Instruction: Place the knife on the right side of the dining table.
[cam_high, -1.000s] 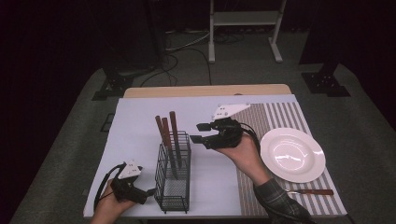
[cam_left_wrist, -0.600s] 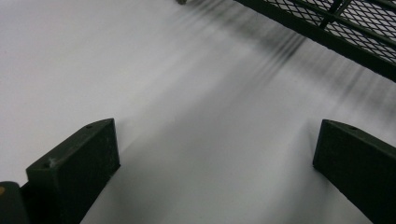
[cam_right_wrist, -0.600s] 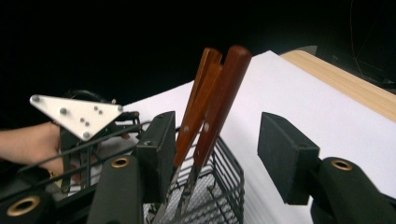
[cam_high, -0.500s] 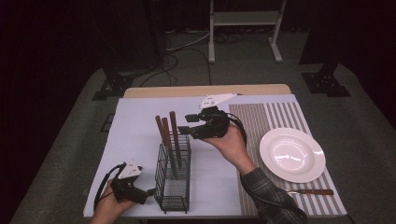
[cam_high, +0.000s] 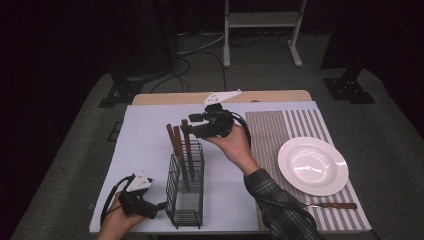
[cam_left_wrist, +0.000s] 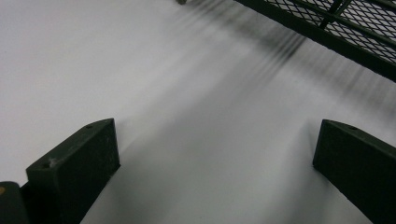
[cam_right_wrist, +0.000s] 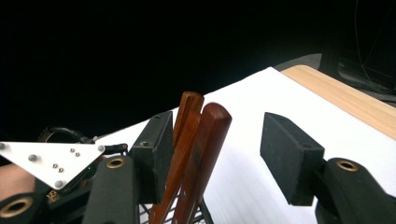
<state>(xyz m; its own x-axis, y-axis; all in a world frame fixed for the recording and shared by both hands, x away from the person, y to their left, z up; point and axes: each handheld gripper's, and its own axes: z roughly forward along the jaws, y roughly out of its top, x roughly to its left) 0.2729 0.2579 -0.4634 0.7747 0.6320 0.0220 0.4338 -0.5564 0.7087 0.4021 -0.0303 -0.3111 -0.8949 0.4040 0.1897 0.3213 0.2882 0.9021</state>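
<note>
Light falls from above onto the table (cam_high: 150, 150), so its white cover is bright while the room around it sinks into near black. A soft sheen sits on the plate (cam_high: 312, 165). In the left gripper view the wire basket (cam_left_wrist: 336, 28) throws long streaked shadows across the white surface, and the close fingers (cam_left_wrist: 74, 163) look soft. In the right gripper view the wooden handles (cam_right_wrist: 196, 140) are sharp against a black background.

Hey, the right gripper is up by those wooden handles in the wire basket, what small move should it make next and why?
Probably close the right gripper on the nearest wooden handle: its fingers are open with the handles between them, one finger already beside them, and nothing gripped yet. The handles stand upright in the wire basket.
</note>
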